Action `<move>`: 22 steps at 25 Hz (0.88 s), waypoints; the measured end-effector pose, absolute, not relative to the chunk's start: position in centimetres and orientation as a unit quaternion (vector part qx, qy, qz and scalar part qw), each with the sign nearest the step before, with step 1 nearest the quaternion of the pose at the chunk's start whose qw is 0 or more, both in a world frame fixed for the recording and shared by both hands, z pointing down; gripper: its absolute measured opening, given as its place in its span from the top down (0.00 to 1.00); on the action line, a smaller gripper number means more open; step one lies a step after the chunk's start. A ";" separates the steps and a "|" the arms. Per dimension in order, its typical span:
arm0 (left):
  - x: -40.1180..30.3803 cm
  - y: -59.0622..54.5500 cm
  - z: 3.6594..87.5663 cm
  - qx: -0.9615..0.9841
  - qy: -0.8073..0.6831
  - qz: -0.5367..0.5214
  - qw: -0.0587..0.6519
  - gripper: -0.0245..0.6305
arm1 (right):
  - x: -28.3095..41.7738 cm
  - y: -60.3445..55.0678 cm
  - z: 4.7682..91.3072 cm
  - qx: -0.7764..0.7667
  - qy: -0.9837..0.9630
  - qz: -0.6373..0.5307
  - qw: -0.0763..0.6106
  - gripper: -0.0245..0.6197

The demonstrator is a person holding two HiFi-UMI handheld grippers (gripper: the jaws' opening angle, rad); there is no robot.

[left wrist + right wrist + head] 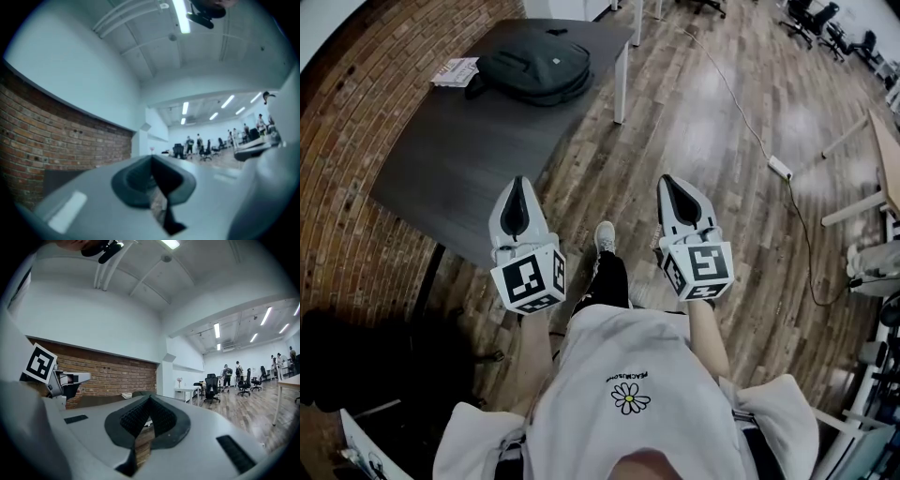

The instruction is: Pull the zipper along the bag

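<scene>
A black backpack (534, 70) lies on the dark table (469, 150) at the far end, well ahead of both grippers; its zipper is too small to make out. My left gripper (519, 181) hovers over the table's near corner, jaws together and nothing between them. My right gripper (666, 178) is held beside it over the wooden floor, also shut and empty. In the left gripper view the left gripper (151, 158) has its dark pads closed. In the right gripper view the right gripper (149, 398) is closed too, and the left gripper's marker cube (40, 364) shows at the left.
A white booklet (455, 70) lies left of the backpack. A brick wall (356, 169) runs along the table's left side. A white table leg (621, 89) stands at the far right corner. A power strip (780, 167) with cable lies on the floor. Office chairs (211, 387) and people stand far off.
</scene>
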State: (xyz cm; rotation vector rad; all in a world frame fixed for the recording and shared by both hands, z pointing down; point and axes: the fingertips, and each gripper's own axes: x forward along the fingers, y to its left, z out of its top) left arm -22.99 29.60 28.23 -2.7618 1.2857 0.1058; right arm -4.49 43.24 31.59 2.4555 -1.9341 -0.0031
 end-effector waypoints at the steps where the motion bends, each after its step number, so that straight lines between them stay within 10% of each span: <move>1: -22.5 29.0 28.2 -0.905 0.422 0.037 0.046 0.96 | -4.1 42.6 31.6 0.784 -0.620 -0.002 0.010 0.96; 22: -10.9 2.0 28.8 -0.873 0.483 0.024 0.066 0.96 | 6.9 11.7 31.1 0.698 -0.713 -0.013 0.058 0.96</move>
